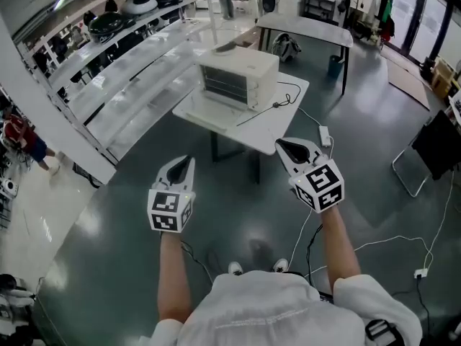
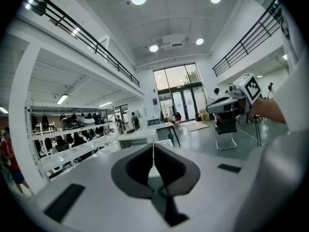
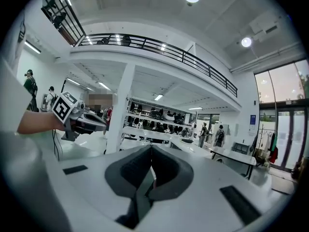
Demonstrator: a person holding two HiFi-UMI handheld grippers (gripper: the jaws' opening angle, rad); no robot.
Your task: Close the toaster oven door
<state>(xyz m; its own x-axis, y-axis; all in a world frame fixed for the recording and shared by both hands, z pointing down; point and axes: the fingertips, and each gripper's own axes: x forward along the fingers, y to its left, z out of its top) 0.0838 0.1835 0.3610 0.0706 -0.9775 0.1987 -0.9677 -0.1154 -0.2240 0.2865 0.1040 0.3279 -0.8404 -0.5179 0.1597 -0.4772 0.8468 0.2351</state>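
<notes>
A white toaster oven (image 1: 238, 78) stands on a small white table (image 1: 284, 125) ahead of me, its front with the wire rack facing me; the door looks folded down in front, though I cannot tell for sure. My left gripper (image 1: 189, 159) and right gripper (image 1: 281, 144) hang in the air over the floor, short of the table's near edge, both shut and empty. In the left gripper view the shut jaws (image 2: 153, 153) point toward the toaster oven (image 2: 133, 142), with the right gripper (image 2: 231, 103) off to the side. The right gripper view shows its shut jaws (image 3: 151, 151) and the left gripper (image 3: 77, 120).
A black cable (image 1: 277, 103) lies on the table beside the oven. A power strip (image 1: 324, 132) and cords lie on the floor to the right. Long white shelves (image 1: 130, 56) run along the left, a folding chair (image 1: 432, 150) stands at right, another table (image 1: 306, 27) behind.
</notes>
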